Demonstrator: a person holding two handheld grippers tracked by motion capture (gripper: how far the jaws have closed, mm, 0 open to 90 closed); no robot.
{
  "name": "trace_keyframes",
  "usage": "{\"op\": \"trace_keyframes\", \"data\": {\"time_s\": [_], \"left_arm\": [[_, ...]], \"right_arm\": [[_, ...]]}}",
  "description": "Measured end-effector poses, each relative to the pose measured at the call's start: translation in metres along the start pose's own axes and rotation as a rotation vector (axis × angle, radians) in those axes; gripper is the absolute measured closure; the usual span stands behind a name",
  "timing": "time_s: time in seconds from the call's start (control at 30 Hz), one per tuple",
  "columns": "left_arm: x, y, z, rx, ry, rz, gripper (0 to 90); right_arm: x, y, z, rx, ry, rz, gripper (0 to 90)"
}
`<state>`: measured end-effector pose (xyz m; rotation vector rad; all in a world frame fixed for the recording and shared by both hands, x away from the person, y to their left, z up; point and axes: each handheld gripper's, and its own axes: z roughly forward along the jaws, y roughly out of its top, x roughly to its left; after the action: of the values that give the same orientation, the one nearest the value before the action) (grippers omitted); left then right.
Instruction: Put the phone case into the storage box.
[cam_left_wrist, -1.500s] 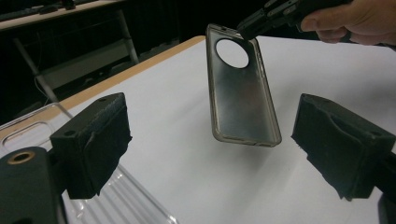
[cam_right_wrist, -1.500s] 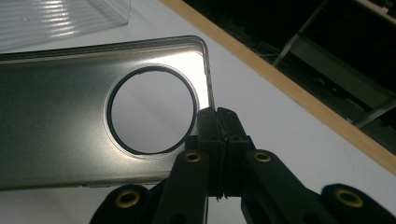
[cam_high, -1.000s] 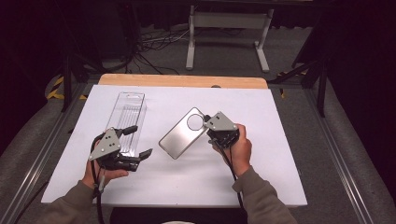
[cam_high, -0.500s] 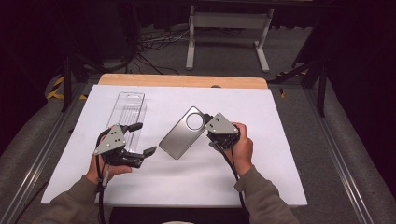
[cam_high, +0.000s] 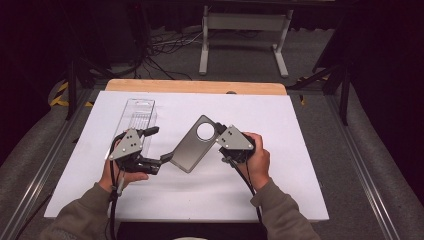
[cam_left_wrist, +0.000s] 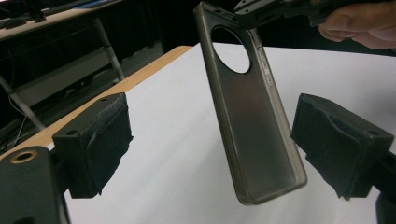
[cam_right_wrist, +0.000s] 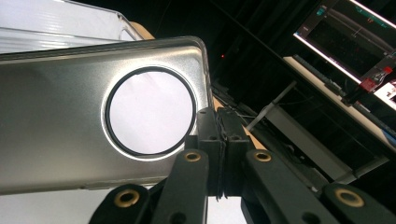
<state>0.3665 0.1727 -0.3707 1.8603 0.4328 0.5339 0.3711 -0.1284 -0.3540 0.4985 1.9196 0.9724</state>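
Farthest left on the white tabletop (cam_high: 280, 125) lies a clear plastic box (cam_high: 137, 117), long and narrow, glossy and ribbed along its length, its near end just behind the left tongs (cam_high: 156, 146). A strip of pale wood (cam_high: 195, 86) edges the tabletop's far side.

The left tongs, gripped in the person's left hand (cam_high: 112, 172), have a grey three-cornered plate on top and two black jaws faced with fuzzy, cloth-like pads (cam_left_wrist: 105, 140). The jaws stand wide apart and press on nothing. In the left gripper view the lower end of the phone case (cam_left_wrist: 254, 126) hangs in the gap between the two pads, clear of both, with its bottom corner closer to the right-hand pad.

The phone case (cam_high: 192, 145) is a thin, smoky-grey translucent shell with rounded corners, raised side walls, moulded button bumps along one edge and a large round camera hole near its upper end. It is held tilted, off the tabletop, slanting from its upper end at the right tongs down toward the left tongs.

The right tongs (cam_high: 220, 131), in the person's right hand (cam_high: 257, 160), are pinched tight on the case's edge just beside the round hole; in the right gripper view the two black jaws (cam_right_wrist: 218, 140) meet on the rim of the case (cam_right_wrist: 56, 121), whose surface looks satin and faintly brushed.
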Motion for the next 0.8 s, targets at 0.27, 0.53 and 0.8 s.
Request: {"op": "trace_keyframes", "data": {"time_s": [0.27, 0.53, 0.8], "left_arm": [[-0.001, 0.004, 0.008, 0.005, -0.003, 0.001, 13.0], [0.001, 0.011, 0.014, 0.003, -0.008, 0.008, 13.6], [-0.001, 0.015, 0.025, 0.012, -0.022, 0.010, 13.8]], "right_arm": [[0.001, 0.000, -0.005, -0.018, 0.002, -0.027, 89.7], [0.003, 0.000, -0.010, -0.034, -0.001, -0.057, 89.7], [0.005, 0.000, -0.015, -0.045, 0.005, -0.083, 89.7]]}}
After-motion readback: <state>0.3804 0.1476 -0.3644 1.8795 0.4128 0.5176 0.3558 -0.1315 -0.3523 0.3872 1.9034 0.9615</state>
